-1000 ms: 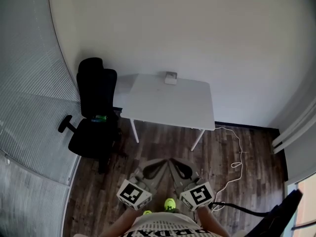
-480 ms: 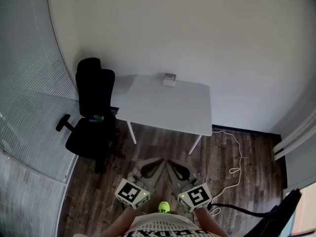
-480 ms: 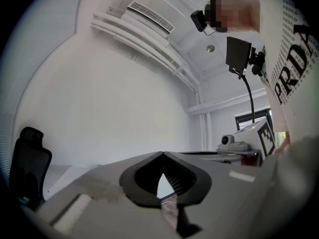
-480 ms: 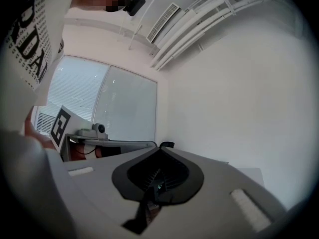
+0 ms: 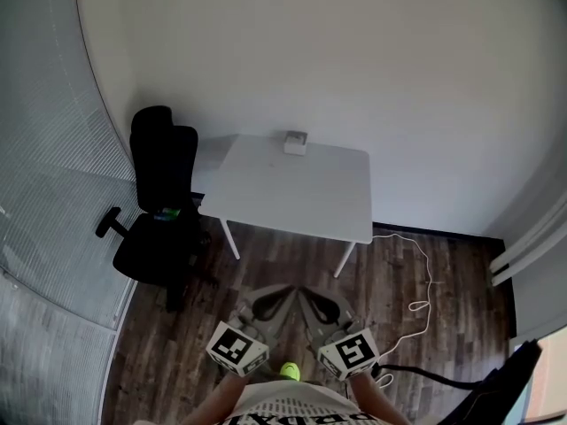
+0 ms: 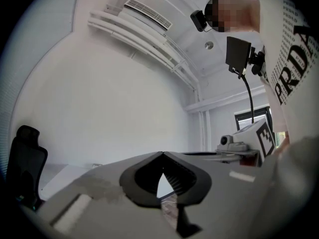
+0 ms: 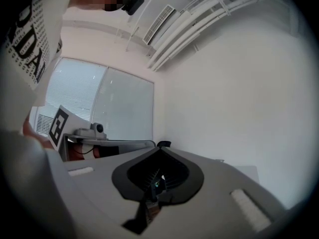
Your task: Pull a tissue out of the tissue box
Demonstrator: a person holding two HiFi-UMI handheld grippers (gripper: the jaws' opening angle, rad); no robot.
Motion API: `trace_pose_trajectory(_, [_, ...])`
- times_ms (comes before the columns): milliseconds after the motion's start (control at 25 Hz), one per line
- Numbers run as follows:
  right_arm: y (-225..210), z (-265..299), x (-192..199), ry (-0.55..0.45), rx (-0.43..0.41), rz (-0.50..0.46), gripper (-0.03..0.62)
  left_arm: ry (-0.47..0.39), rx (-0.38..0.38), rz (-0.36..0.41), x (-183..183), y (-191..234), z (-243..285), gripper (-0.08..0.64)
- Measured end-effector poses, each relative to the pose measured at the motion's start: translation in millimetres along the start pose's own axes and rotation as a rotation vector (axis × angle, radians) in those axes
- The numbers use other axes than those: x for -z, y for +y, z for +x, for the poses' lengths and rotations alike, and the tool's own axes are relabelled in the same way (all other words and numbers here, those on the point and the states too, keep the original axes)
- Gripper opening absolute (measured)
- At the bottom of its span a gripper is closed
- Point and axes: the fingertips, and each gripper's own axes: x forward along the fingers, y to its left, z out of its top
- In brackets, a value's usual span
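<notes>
Resting at the far edge of the white rectangular tabletop (image 5: 301,193), close to the pale wall, the small white-and-grey tissue box (image 5: 296,142) is well apart from both grippers. The left gripper (image 5: 282,292) and the right gripper (image 5: 312,295) hover side by side over the dark wooden floor (image 5: 399,273), each clenched on nothing. A black office chair (image 5: 159,202) stands beside the tabletop.

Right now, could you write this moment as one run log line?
left claw: shut, empty | right claw: shut, empty | tissue box: on table, far edge, untouched
</notes>
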Motion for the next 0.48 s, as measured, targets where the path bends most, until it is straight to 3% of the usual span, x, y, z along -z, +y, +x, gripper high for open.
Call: trace_pose_trajectory(480, [-17.8,9.4,20.4,0.031,0.024,0.055,0.006,0.024,0.002,-0.030,13.2,8.8,13.3,-0.011])
